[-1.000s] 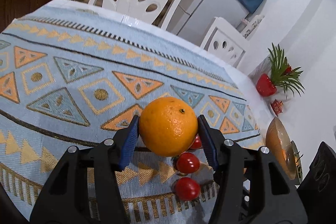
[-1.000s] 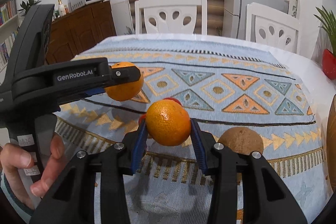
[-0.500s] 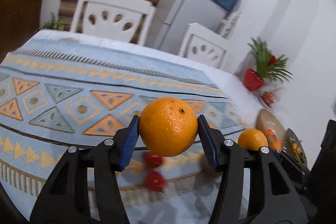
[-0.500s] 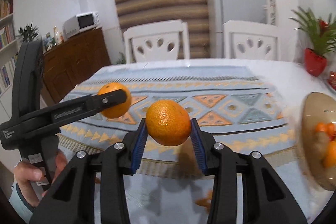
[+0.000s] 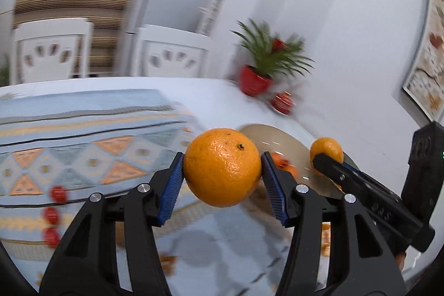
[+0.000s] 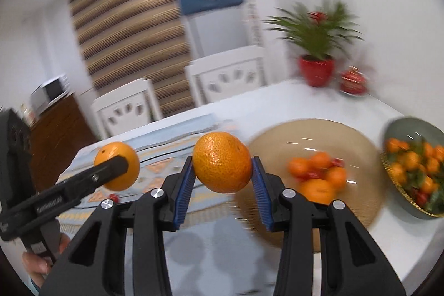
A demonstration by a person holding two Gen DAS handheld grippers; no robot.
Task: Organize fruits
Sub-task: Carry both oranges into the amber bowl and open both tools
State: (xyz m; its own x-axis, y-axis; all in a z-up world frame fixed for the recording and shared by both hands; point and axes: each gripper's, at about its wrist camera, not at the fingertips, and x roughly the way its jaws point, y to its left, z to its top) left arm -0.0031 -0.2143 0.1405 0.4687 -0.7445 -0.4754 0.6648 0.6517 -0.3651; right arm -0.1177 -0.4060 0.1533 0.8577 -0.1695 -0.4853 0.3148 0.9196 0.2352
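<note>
**Both oranges now near the bowls**

The left gripper (image 5: 222,179) stays clamped on an orange (image 5: 222,167), the right gripper (image 6: 222,175) on a second orange (image 6: 222,162), both aloft. Views have swung right: the tan bowl (image 6: 358,140), seemingly holding blurred fruit, now sits just ahead

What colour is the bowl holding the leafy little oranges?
Grey-green bowl with a gold rim, clearest in the right wrist view.
</note>
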